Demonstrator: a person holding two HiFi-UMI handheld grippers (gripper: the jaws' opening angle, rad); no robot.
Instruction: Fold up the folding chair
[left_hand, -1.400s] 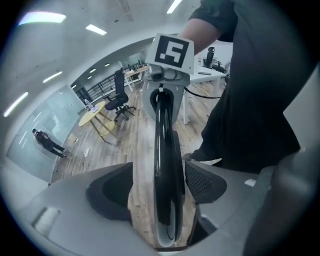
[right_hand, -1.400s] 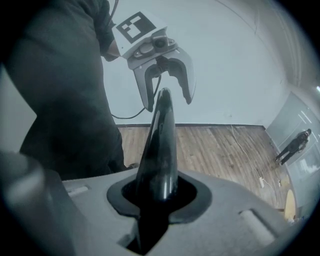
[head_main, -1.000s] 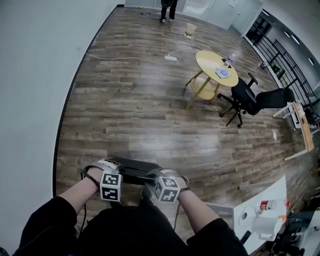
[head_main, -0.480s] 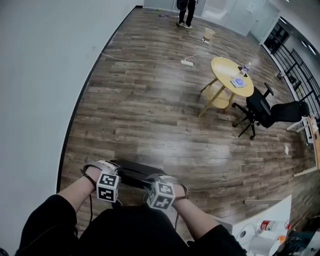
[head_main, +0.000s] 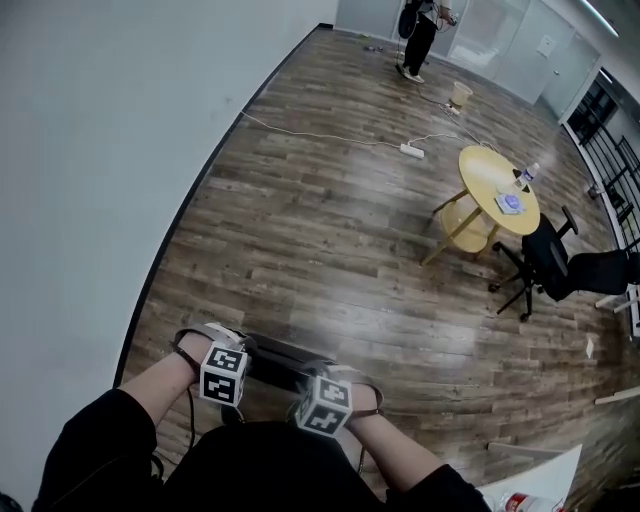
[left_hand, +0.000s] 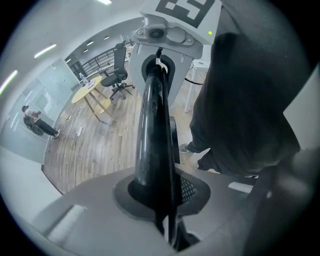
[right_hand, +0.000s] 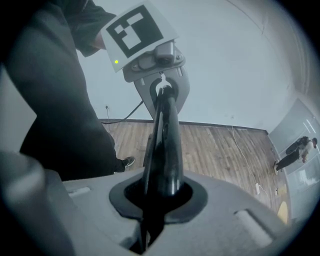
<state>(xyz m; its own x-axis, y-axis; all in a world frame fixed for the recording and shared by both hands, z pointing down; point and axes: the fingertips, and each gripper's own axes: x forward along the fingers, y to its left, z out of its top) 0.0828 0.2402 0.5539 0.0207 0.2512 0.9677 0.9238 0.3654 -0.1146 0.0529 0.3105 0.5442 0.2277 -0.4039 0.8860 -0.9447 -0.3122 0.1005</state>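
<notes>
Black folding chair (head_main: 278, 356), left tool (head_main: 232, 358), right tool (head_main: 314, 384) closing on it

The black folding chair (head_main: 278, 358) sits at six o'clock in the head view, seen from above as a thin dark slab slanting from about ten toward four o'clock, with its glossy round top tube (left_hand: 152, 130) uppermost.

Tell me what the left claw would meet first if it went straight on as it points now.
The chair's bar: the left claw has just closed its jaws on it. Beyond the bar it would probably reach the floor, though depth is unclear.
</notes>
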